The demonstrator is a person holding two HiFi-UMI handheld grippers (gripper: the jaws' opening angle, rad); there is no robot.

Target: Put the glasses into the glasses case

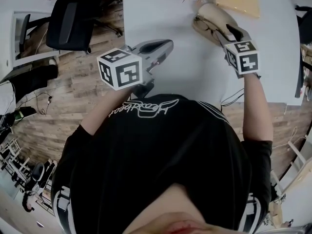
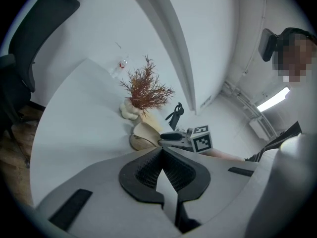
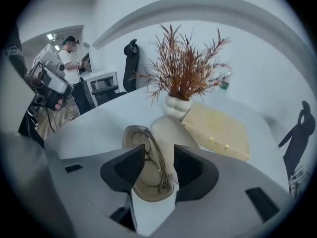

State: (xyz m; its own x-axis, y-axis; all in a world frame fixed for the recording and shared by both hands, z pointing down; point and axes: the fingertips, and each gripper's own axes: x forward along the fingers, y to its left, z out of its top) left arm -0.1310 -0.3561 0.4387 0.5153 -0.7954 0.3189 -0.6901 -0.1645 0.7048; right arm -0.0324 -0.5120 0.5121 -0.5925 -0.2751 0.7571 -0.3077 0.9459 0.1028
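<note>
The right claw (image 3: 159, 155) is spread, with nothing pinched between its dark pads; it hangs directly over the open glasses case (image 3: 148, 188) on the white table (image 3: 99, 123); the glasses (image 3: 161, 170) lie inside the tan lower shell of the case, folded, their thin wire frame running lengthwise through the gap between the two pads; whether either pad touches the frame cannot be told; the lid (image 3: 168, 129) of the case stands open on the far side, leaning toward a small white vase (image 3: 176, 105) of dried red-brown sprigs (image 3: 185, 66); a flat pale yellow box (image 3: 218, 130) lies just beside the vase and the case.

In the head view the right claw (image 1: 233, 31) sits at the near edge of the case (image 1: 209, 18), close to the far right part of the table (image 1: 161, 13); the left claw (image 1: 163, 47) is held well apart from it, over the table's near left edge.

The left claw (image 2: 162, 152) is pressed together, its ribbed pads meeting at the tips with nothing between them; it looks across the table toward the case (image 2: 143, 135) and the other claw's marker cube (image 2: 202, 139).
</note>
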